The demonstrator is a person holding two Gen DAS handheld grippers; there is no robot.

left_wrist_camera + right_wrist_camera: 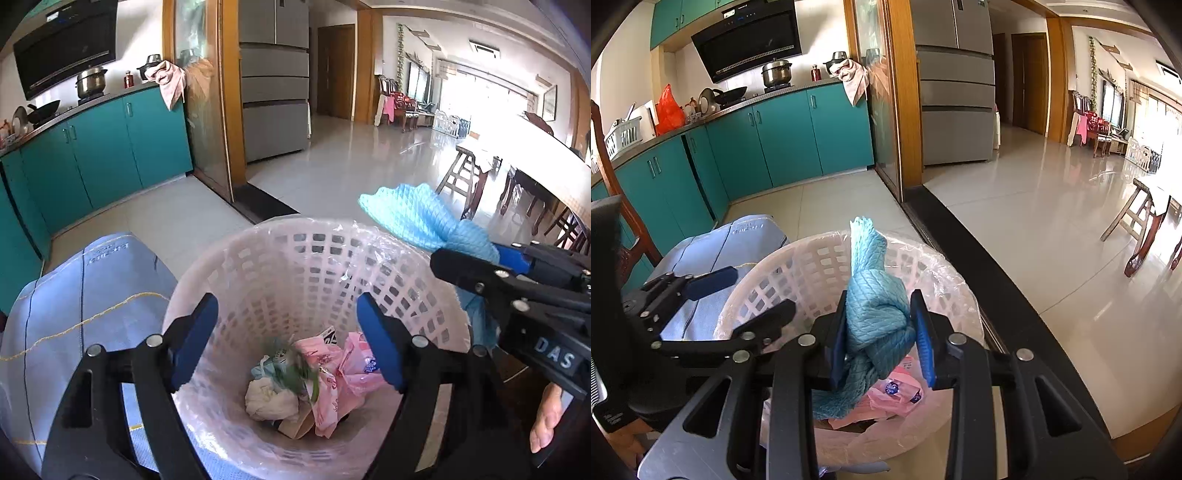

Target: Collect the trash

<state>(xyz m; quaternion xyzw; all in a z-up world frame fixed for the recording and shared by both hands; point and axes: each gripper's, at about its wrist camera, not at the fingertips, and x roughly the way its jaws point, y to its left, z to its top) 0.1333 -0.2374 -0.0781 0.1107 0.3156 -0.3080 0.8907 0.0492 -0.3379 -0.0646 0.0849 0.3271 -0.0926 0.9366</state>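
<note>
Right claw (881, 332) pinches blue cloth (875, 295) upright over basket (812, 258)

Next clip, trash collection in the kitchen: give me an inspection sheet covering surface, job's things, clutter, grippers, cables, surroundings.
Surface: pale tiled floor; dark door threshold strip.
Job's things: pink perforated plastic basket with clear liner holding pink wrappers, white crumpled paper and green scraps; blue textured cloth held above it.
Clutter: light blue fabric bag beside the basket.
Grippers: left gripper over the basket, jaws apart, nothing between them; right gripper clamped on the cloth.
Cables: nothing seen.
Surroundings: teal kitchen cabinets, grey refrigerator, wooden dining furniture.
</note>
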